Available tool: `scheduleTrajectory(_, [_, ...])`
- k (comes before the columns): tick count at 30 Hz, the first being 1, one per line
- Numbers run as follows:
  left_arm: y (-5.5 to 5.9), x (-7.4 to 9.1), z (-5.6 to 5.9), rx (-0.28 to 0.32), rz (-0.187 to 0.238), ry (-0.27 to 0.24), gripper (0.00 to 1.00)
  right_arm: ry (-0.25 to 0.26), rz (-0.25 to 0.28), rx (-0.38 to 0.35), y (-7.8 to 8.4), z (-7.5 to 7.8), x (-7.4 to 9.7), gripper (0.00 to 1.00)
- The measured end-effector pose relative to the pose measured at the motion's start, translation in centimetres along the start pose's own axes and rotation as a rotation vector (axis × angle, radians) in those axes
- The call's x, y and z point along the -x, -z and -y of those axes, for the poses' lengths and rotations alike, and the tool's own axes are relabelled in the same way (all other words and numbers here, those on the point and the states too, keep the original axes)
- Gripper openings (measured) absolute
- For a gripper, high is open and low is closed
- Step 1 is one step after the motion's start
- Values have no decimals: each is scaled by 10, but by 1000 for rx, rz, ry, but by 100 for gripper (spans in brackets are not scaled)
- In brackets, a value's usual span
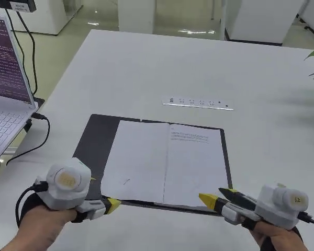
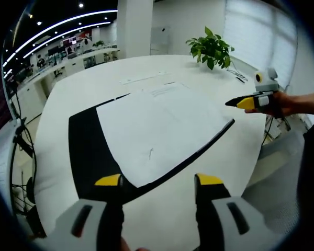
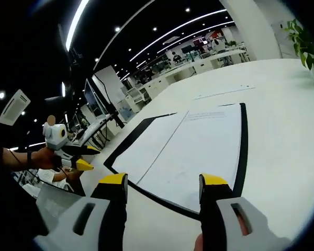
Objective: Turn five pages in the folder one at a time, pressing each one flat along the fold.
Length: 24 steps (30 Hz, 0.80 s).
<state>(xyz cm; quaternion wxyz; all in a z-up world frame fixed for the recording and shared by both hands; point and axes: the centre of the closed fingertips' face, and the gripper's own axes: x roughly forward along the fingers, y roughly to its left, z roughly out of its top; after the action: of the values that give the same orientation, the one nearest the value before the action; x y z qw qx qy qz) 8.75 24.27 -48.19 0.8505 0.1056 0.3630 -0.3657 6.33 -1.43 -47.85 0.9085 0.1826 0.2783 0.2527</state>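
In the head view, we held the left gripper (image 1: 111,205) by the folder's (image 1: 162,162) near left corner and the right gripper (image 1: 217,197) by its near right corner. We think we kept one at each side so that one could lift a page and the other could press the fold. The folder lay open on the white table (image 1: 146,68), just past both sets of fingers.

In the left gripper view, the fingers (image 2: 109,181) stood wide apart and held nothing. The folder's black edge ran just in front of them and was closest to the left finger. A tiny mark sat on the near white page.

In the right gripper view, the fingers (image 3: 213,181) were wide apart too, and empty. The folder's near edge lay just ahead, between them. The white pages looked flat. The fold ran straight away from the fingers, with small print at the far end of one page.
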Motion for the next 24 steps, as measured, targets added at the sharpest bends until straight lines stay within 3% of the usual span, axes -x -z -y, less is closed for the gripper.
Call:
scheduleTrajectory(11, [-8, 21, -3, -1, 44, -43, 62, 34, -23, 86, 4, -2, 22, 61])
scheduleTrajectory(17, [-12, 34, -7, 5, 73, -64, 65, 33, -45, 122, 8, -8, 26, 64])
scheduleTrajectory(24, [-4, 44, -7, 13, 62, -79, 68, 30, -73, 151, 14, -14, 26, 66])
